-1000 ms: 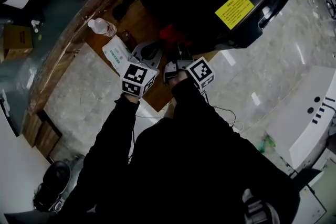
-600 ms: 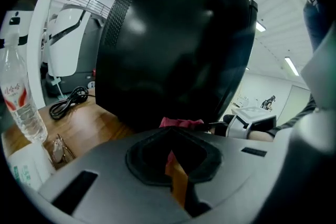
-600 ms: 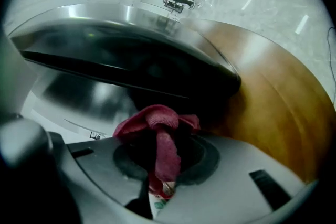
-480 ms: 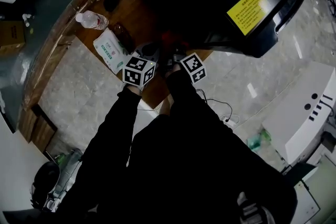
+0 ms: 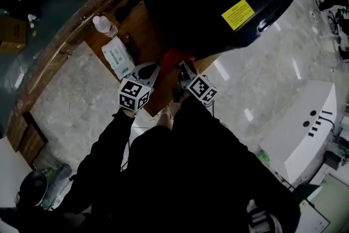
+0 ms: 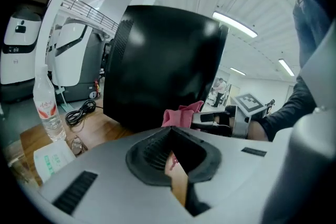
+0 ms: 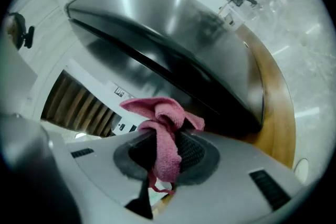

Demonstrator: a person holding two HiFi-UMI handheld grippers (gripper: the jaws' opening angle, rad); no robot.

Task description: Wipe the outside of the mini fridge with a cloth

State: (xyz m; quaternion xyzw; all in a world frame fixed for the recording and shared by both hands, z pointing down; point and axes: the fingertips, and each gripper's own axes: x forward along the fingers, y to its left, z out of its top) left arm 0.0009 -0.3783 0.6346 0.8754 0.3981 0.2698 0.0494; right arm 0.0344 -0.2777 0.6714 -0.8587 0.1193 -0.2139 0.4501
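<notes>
One cloth [image 7: 160,123], bunched, sits pinched in the right gripper's [image 7: 163,140] jaws, close by the fridge's [image 7: 184,23] lower edge on the worktop [image 7: 278,128]. The left gripper's [image 6: 170,160] jaws are together, empty. Under hard rubbing, that narrow pinch may let it slip.
</notes>
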